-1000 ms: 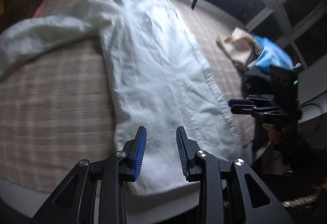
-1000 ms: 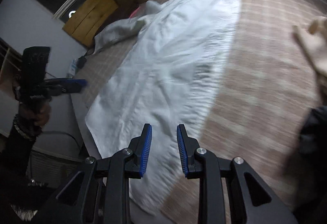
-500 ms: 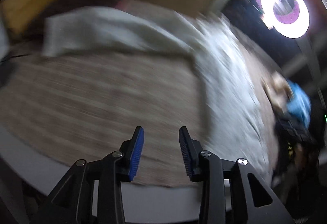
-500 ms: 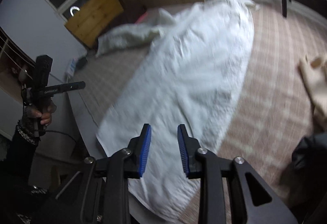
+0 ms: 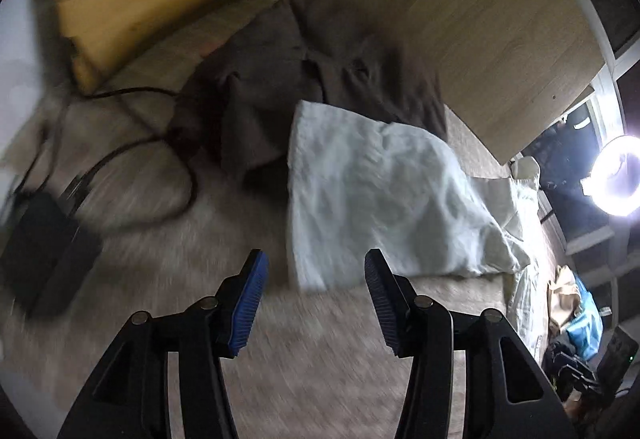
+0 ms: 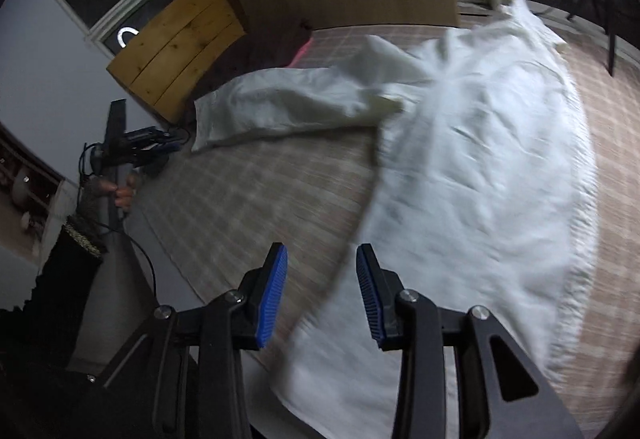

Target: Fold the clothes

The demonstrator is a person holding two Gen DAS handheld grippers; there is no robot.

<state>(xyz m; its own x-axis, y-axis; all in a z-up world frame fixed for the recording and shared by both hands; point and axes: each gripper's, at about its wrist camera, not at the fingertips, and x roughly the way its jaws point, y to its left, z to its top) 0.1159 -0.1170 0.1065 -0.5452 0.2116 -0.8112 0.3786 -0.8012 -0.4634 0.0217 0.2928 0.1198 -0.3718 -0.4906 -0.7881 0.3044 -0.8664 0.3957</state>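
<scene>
Sprawling across the plaid-woven bed cover (image 6: 248, 191), the rumpled white garment (image 6: 480, 167) trails one long sleeve (image 5: 372, 183) toward the left edge, while the left gripper (image 5: 314, 283) and right gripper (image 6: 322, 281), ribbed blue pads apart and empty, have just been opening.

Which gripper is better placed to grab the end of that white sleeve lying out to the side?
Probably left. The left gripper faces the sleeve's cuff end, jaws open and empty. The right gripper is over the shirt body's hem edge.
</scene>
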